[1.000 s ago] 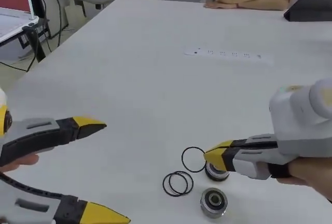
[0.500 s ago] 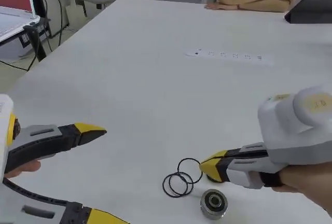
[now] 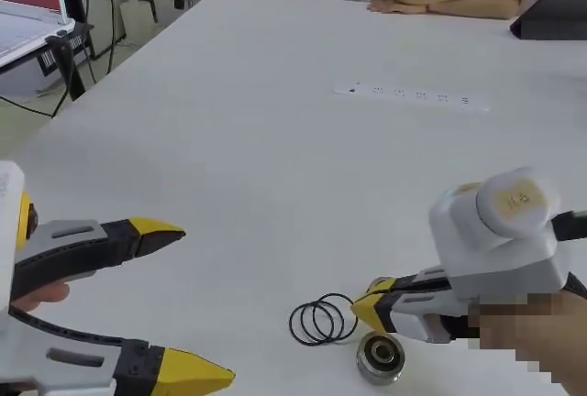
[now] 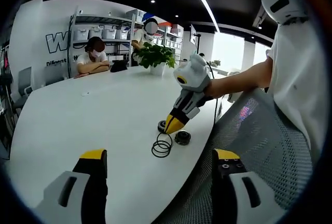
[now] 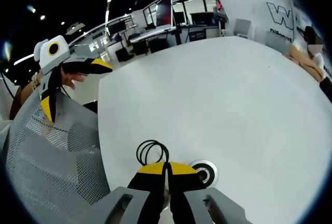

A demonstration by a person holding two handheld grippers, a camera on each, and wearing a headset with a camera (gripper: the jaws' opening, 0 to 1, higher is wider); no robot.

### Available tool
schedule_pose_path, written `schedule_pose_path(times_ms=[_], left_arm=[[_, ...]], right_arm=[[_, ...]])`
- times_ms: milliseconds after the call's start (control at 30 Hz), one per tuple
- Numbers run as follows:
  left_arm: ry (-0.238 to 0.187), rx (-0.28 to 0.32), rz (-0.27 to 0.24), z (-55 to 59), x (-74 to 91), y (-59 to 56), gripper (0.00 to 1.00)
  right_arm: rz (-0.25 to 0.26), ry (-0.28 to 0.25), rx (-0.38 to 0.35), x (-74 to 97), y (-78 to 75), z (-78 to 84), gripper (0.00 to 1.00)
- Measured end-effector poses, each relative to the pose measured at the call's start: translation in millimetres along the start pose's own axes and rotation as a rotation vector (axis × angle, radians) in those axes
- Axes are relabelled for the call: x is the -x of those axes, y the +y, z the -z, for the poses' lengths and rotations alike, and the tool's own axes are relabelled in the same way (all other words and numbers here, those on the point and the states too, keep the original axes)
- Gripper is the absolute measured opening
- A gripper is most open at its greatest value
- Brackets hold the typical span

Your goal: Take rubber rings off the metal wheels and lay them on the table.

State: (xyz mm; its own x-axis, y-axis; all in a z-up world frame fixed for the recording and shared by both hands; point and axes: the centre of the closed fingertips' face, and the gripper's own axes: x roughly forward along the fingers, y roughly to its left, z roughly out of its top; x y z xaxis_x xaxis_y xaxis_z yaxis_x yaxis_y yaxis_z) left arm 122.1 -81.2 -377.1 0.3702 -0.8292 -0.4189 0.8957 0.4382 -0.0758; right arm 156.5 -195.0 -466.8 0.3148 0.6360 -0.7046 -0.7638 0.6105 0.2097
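Surface [image 3: 275, 139]: white, broad, bearing all task parts near the front edge. Held off that edge, tips spread wide, well apart from the parts: left tongs [image 3: 207, 304]. Low over the surface, yellow tips pressed together, just beside the rubber rings [image 3: 321, 320]: right tongs [image 3: 358, 302]. Black rubber rings overlapping in a flat cluster on the surface. Lying flat just beside the cluster and near the right tongs: metal wheel [image 3: 380, 357].

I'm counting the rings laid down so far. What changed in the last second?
The right gripper, jaws shut, drew back towards the near wheel, bringing the third ring onto the two rings already lying there. The left gripper stayed open and apart; near wheel and table unmoved.
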Motion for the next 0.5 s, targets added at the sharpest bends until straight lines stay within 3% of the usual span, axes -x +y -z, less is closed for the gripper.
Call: schedule_pose_path(times_ms=[500], left_arm=[[0.020,-0.002,-0.012,4.0,0.2,1.2,0.78]], right_arm=[[0.027,0.010,0.082,-4.0,-0.5,-0.8,0.03]])
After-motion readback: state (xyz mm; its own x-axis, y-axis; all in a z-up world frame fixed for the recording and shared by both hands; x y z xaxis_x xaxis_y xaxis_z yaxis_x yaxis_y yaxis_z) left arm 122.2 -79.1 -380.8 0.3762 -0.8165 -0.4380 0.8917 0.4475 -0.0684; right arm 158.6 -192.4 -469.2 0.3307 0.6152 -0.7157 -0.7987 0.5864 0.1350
